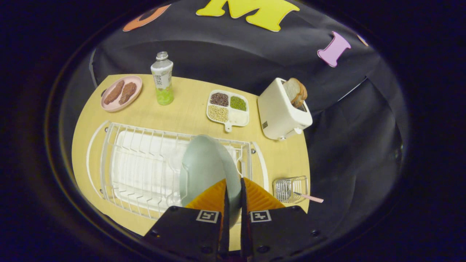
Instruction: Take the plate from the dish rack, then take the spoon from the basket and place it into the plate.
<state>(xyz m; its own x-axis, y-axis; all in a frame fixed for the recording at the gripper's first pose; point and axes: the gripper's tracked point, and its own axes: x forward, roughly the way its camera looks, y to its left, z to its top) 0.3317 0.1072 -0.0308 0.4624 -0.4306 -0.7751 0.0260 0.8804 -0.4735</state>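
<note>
Both fingers [233,187] pinch the plate's [205,163] rim — pale grey-green, on edge in the dish rack [138,163].

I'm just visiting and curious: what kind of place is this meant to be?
Probably a mock kitchen counter set up in a booth. A dish rack holds a plate, gripped by the gripper, and a toaster with bread stands on the wooden table.

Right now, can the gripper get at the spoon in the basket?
Probably not yet: the gripper is shut on the plate in the dish rack. The spoon itself lies unobstructed in the basket.
</note>
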